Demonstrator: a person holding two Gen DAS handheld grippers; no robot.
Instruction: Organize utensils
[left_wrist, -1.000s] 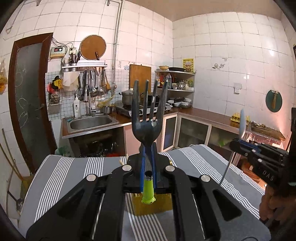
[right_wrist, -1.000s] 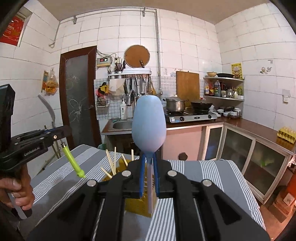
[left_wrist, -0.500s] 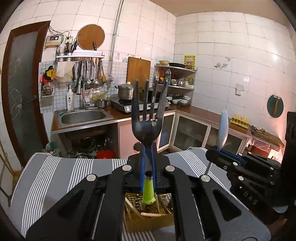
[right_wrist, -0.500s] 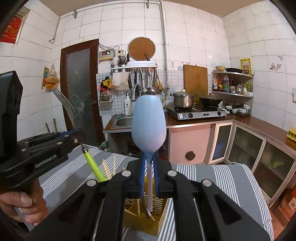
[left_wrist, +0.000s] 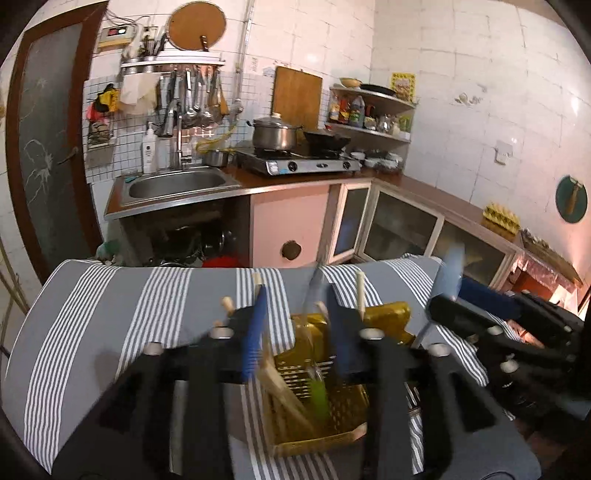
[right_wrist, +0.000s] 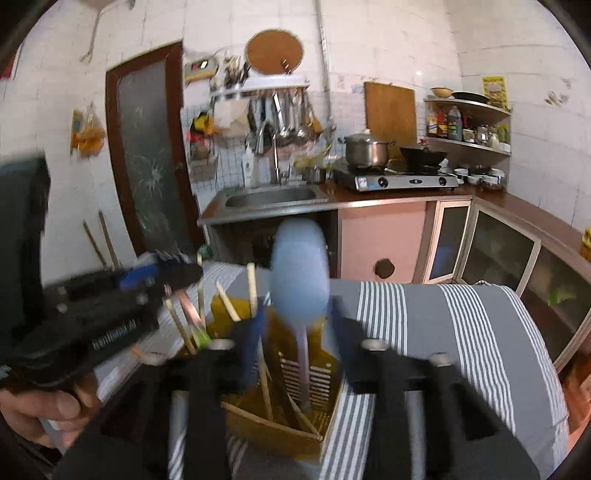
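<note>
**Both tongs open over the yellow basket**

Left tongs (left_wrist: 295, 332) are spread wide right above the yellow basket (left_wrist: 347, 413), gripping nothing. The fork (left_wrist: 318, 391), green handle down, dark head up, sits between the fingers but looks free of them, standing in the basket. It's blurry, so I can't swear there's no contact.

Same on the other side: right tongs (right_wrist: 295, 332) are parted too, with the blue spoon (right_wrist: 300, 284) upright in the gap, its handle going down into the basket (right_wrist: 317, 373), bowl sticking up. It doesn't look pinched.

Counting: one basket, one fork, one spoon, two tongs. Wooden chopsticks (right_wrist: 252, 284) are harder; I make out roughly five or six poking up or leaning inside, too smeared for an exact number.

The basket sits on the tabletop (left_wrist: 110, 314), on a grey cloth with white stripes. From the right view the left tongs (right_wrist: 177, 271) hang just left of the basket, over the chopsticks.
</note>
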